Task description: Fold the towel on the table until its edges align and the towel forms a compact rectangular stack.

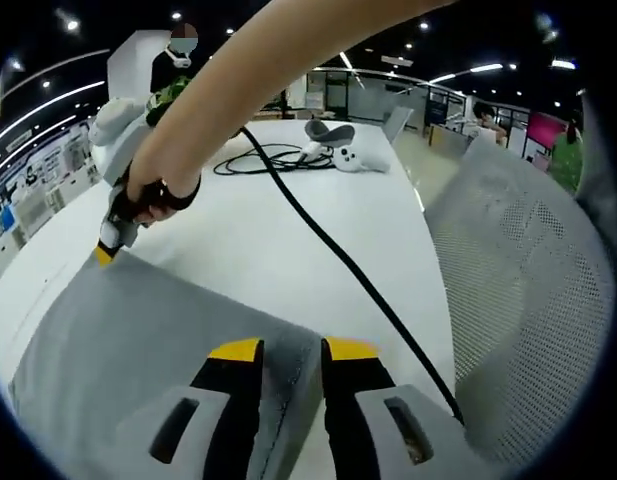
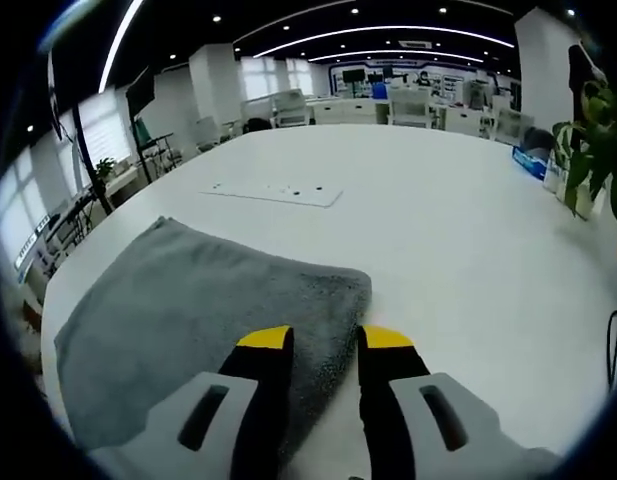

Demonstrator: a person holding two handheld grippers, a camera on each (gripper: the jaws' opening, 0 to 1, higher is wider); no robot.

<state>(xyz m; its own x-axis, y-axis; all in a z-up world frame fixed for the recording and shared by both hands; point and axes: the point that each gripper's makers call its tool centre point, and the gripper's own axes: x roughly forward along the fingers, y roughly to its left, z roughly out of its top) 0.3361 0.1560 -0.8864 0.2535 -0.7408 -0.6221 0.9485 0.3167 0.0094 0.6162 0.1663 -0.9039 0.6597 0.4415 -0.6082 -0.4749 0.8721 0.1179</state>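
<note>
Left gripper (image 1: 291,352) pinches the grey towel's (image 1: 138,340) near edge between its jaws at six o'clock; right gripper (image 2: 325,340) likewise bites a corner, the towel (image 2: 188,310) spreading toward nine o'clock, doubled flat on the white table (image 2: 428,220).

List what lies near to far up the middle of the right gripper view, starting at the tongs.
Right tongs → grey towel → bare white table → flat white sheet with dark dots → far desks and chairs at the back of the room.
</note>
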